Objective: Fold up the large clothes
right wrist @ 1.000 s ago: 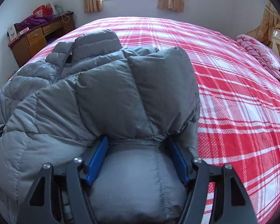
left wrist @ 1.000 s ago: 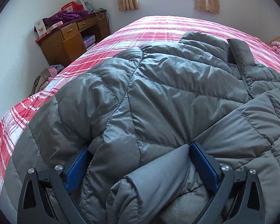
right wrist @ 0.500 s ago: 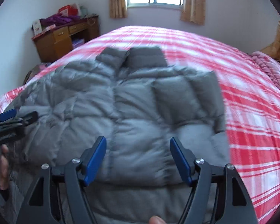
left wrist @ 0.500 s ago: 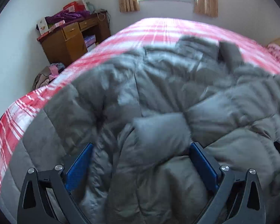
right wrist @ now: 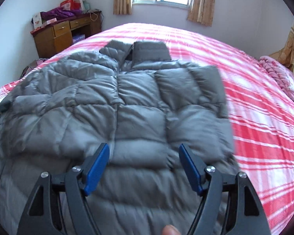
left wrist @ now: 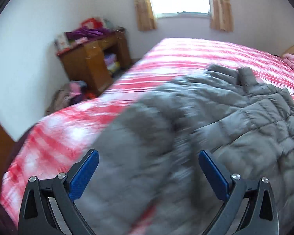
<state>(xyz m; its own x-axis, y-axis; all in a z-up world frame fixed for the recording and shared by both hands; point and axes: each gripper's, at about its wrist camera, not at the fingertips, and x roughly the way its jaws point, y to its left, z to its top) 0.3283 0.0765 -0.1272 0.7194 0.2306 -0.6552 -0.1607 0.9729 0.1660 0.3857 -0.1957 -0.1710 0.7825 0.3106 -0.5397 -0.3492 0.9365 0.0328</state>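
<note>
Both the left gripper (left wrist: 148,168) and the right gripper (right wrist: 144,162) gape wide with nothing between their blue pads, above the grey quilted puffer jacket (right wrist: 115,105) lying spread on the red-and-white plaid bedspread (right wrist: 264,117). A second ago each still had padded fabric bunched between its jaws; both have since pulled back. The wooden desk (right wrist: 62,35) stands by the wall, and the left view is motion-blurred, smearing the jacket's near edge.

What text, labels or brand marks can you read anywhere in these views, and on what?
None can be read.
Red and white boxes on the brown wooden desk: print is present but too small and blurred.
White carton at the desk's left end: a red picture, no legible words.
Grey quilted puffer jacket on the red plaid bedspread: no label or logo shows.
Left wrist view: motion-blurred throughout.
</note>
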